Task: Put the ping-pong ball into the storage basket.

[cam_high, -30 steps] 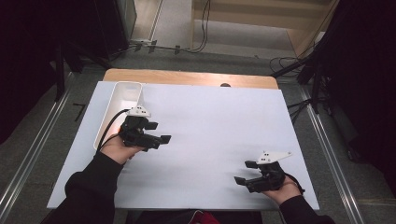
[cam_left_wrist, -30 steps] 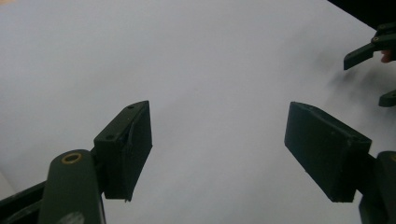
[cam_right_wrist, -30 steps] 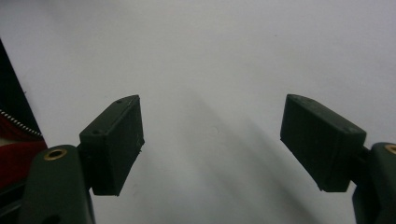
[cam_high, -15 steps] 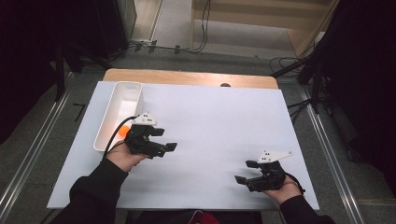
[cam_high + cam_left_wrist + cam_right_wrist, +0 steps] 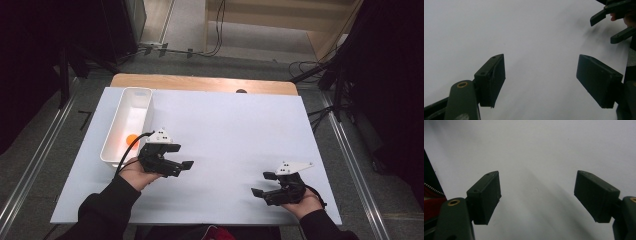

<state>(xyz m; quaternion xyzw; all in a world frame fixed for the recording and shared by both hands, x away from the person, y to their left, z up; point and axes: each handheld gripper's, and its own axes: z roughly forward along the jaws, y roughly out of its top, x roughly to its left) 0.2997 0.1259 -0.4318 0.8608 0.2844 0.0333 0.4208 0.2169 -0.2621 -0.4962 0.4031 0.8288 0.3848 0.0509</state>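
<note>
Our left gripper [image 5: 184, 161] has drawn back from the white bin [image 5: 111, 150], jaws apart and empty; the orange ball [image 5: 131, 140], probably just dropped, lies inside. Our right gripper [image 5: 263, 183] waits open-jawed.

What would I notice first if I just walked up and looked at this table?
Probably the little orange ball, bright inside the long white tray at the table's left edge. Next, the two black grippers on the white table: the left gripper beside the tray, the right gripper near the front right corner, both with empty, open jaws.
</note>
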